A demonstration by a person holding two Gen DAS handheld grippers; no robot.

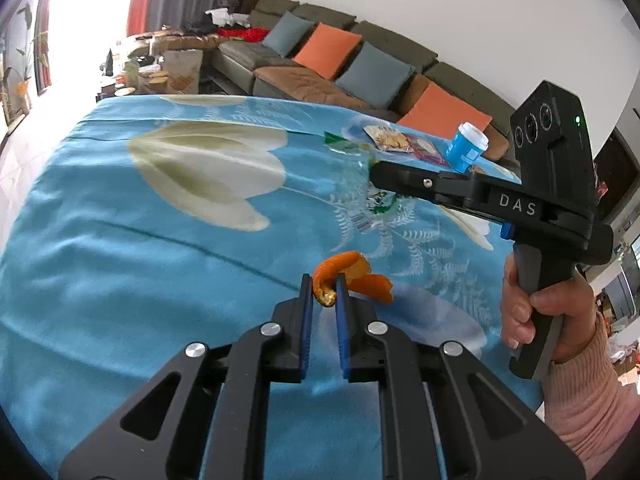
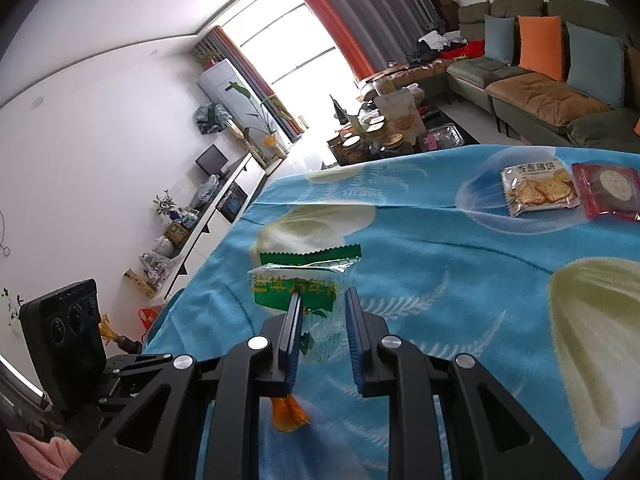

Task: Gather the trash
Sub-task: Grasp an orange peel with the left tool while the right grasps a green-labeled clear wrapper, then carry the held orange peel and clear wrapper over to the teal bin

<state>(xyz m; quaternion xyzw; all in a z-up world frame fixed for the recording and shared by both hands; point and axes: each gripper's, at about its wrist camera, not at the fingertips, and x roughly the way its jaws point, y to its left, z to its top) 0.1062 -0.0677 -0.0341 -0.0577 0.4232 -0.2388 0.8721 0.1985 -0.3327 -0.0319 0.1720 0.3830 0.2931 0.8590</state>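
Currently two grippers work over one table draped in a blue blanket (image 1: 120,280) printed with white flowers.

Left gripper (image 1: 323,292), lower centre of the left wrist view: jaws nearly closed, blue pads pinching one curl of orange peel (image 1: 352,276), which sticks out past the fingertips toward the right. A loose end of that peel shows at lower centre of the right wrist view, under the right gripper's fingers.

Right gripper (image 2: 324,304), lower centre of its own view: jaws narrow, one green-and-clear plastic wrapper (image 2: 300,280) between them. Left pad lies against the wrapper; contact at the right pad cannot be told. From the left wrist view this gripper crosses the right side of the frame, a hand (image 1: 548,312) in a pink sleeve on its grip, the clear wrapper hanging from its tip.

On the blanket, upper right of both views: two snack packets side by side, one cracker packet (image 2: 536,190) and one red packet (image 2: 608,190). One blue cup with a white lid (image 1: 466,152) stands just beside them in the left wrist view.

One sofa (image 2: 540,96) behind, with five cushions counted in the left wrist view: three blue-grey, two orange.
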